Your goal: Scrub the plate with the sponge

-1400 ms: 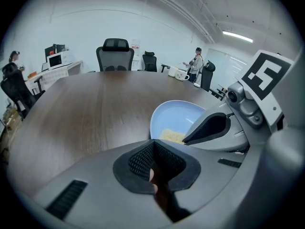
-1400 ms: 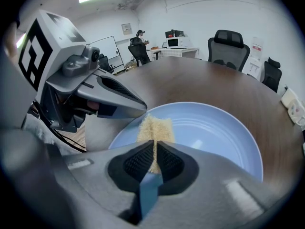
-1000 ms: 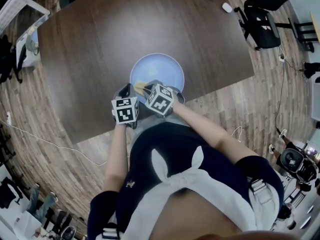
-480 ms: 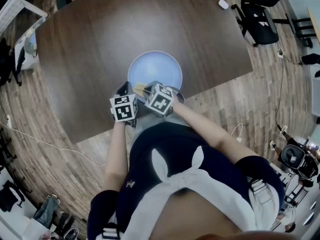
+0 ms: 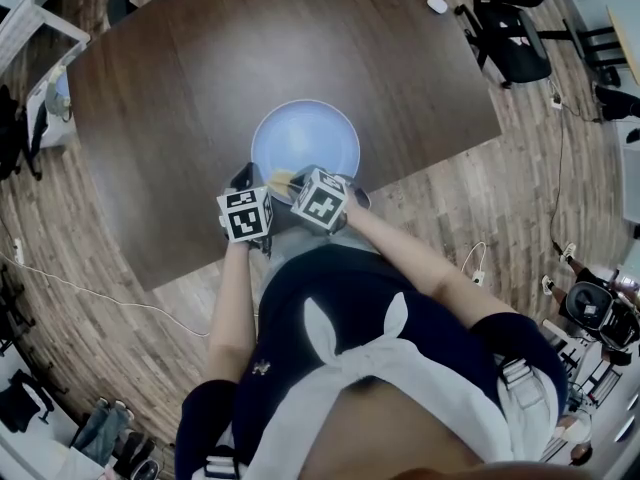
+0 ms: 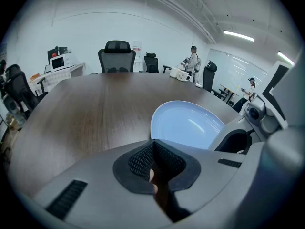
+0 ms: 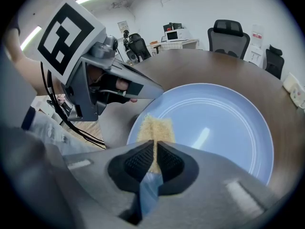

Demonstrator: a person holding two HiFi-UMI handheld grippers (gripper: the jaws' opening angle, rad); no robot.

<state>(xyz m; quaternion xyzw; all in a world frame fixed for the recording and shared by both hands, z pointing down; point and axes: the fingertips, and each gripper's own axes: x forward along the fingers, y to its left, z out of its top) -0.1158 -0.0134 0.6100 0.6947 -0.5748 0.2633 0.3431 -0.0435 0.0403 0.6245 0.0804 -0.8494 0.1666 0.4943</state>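
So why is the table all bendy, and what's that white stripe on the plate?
Head view: the wide lens bends the table, so its straight edges look curved. Right gripper view: the white stripe on the plate is glare, likely a ceiling light's reflection.

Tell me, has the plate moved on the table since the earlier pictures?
No. The plate keeps the same place against the near edge and right corner of the table. Only the whole head view has shifted slightly.
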